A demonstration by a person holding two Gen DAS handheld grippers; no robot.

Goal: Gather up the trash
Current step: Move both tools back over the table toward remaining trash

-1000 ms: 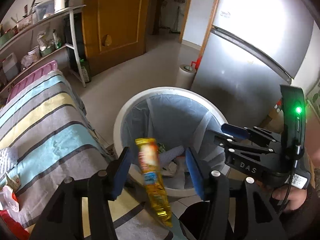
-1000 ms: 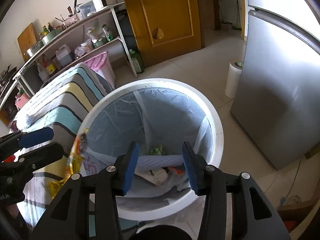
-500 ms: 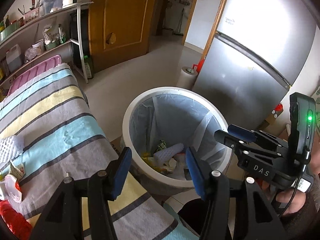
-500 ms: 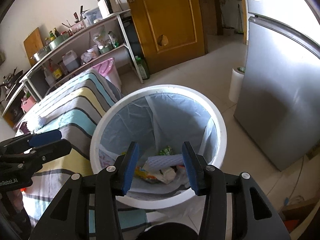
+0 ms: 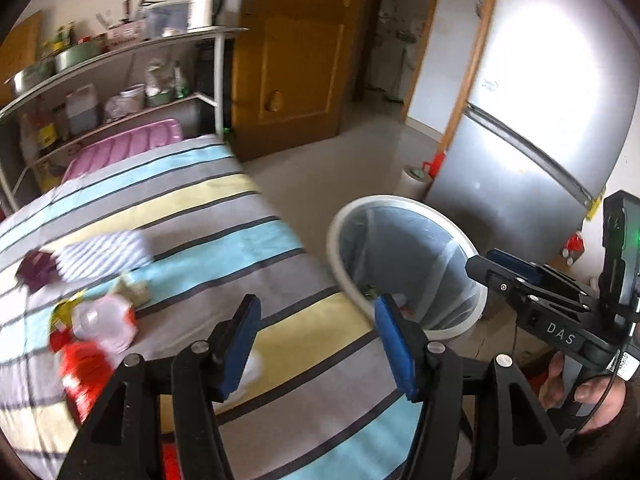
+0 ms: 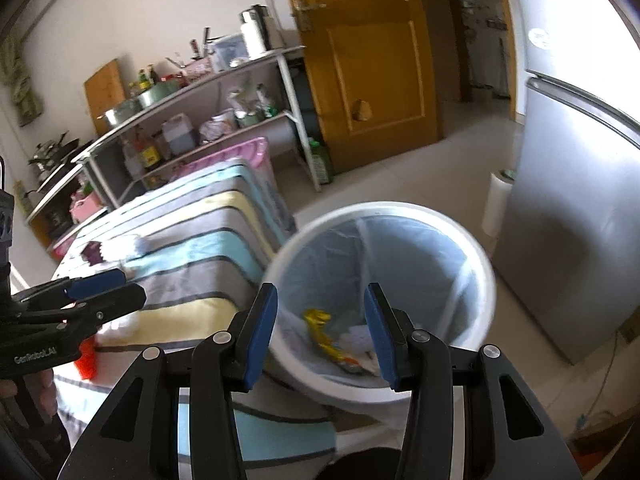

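Observation:
A white round bin (image 5: pixel 404 204) (image 6: pixel 380 210) lined with a bluish bag stands on the floor beside the striped table. A yellow snack wrapper (image 6: pixel 326 338) lies inside it among other litter. My left gripper (image 5: pixel 316 334) hovers over the striped cloth (image 5: pixel 192 216) near the bin's rim, its jaws opening with nothing between them. To its left on the cloth lie a red packet (image 5: pixel 82 368), a white wrapper (image 5: pixel 106 322), a purple wrapper (image 5: pixel 38 270) and a striped white pouch (image 5: pixel 102 254). My right gripper (image 6: pixel 320 328) is open and empty above the bin's near edge.
A silver fridge (image 5: pixel 532 128) (image 6: pixel 576 216) stands right of the bin, a paper roll (image 6: pixel 498 202) at its foot. Behind the table are a loaded metal shelf (image 6: pixel 208 92), a pink crate (image 5: pixel 132 146) and a brown door (image 6: pixel 368 52). A person's hand (image 5: pixel 592 392) holds the right gripper.
The yellow wrapper dropped out of the left gripper into the bin. Both grippers then pulled back and up, and the left view swung left over the table's litter.

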